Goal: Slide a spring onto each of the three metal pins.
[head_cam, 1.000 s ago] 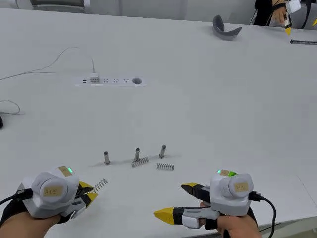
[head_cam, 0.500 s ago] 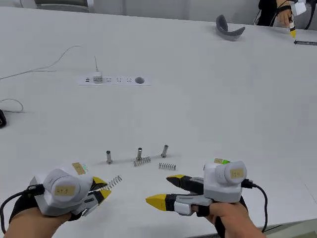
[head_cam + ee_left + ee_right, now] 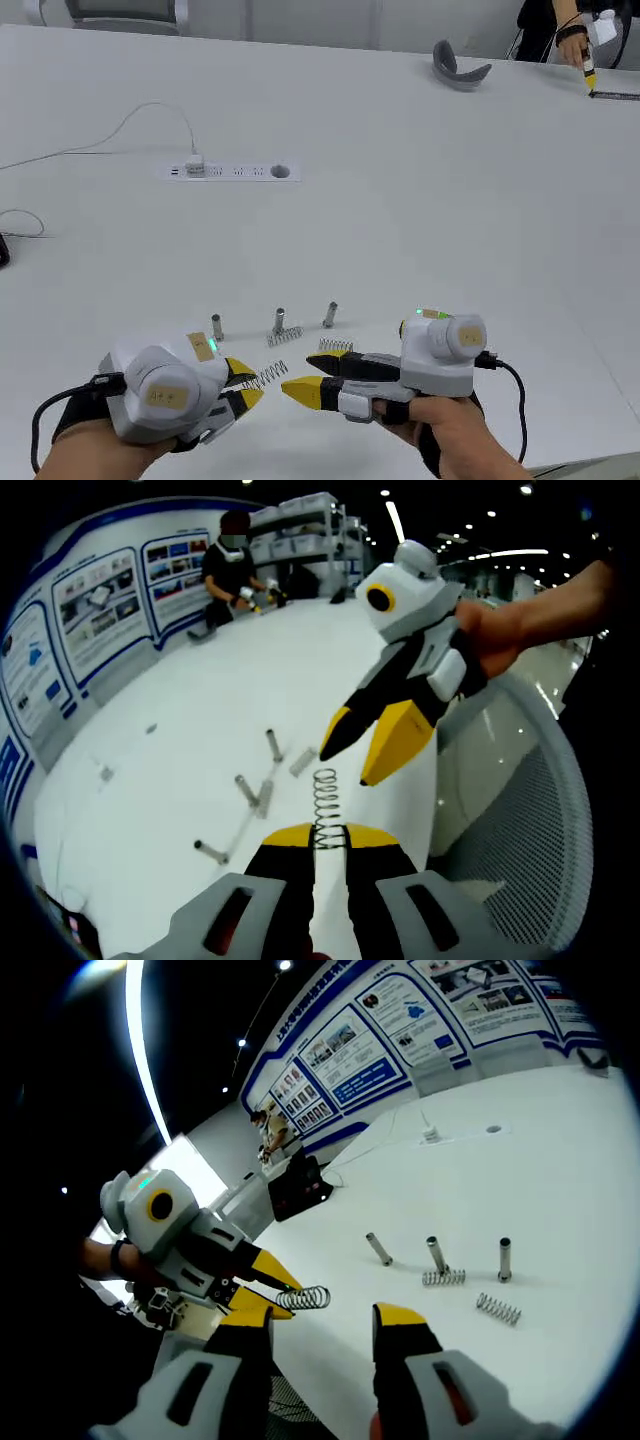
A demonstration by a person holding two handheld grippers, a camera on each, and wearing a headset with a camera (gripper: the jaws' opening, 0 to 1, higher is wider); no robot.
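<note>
Above the white table (image 3: 420, 200), two grippers face off.
Left gripper (image 3: 248, 383) pinches a thin, silvery coil spring (image 3: 270, 375) by one end; right gripper (image 3: 303, 373) gapes wide.

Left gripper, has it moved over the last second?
Yes. Measured against the leftmost pin, the left gripper, shut on a spring, has shifted right, toward the open right gripper.

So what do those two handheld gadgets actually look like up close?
The left gripper and right gripper match: rounded white-grey bodies, black jaws ending in yellow tips, a tan sticker with faint writing, a small green light on top, and a black cable trailing from each. Black fabric shows at the person's wrists.
</note>
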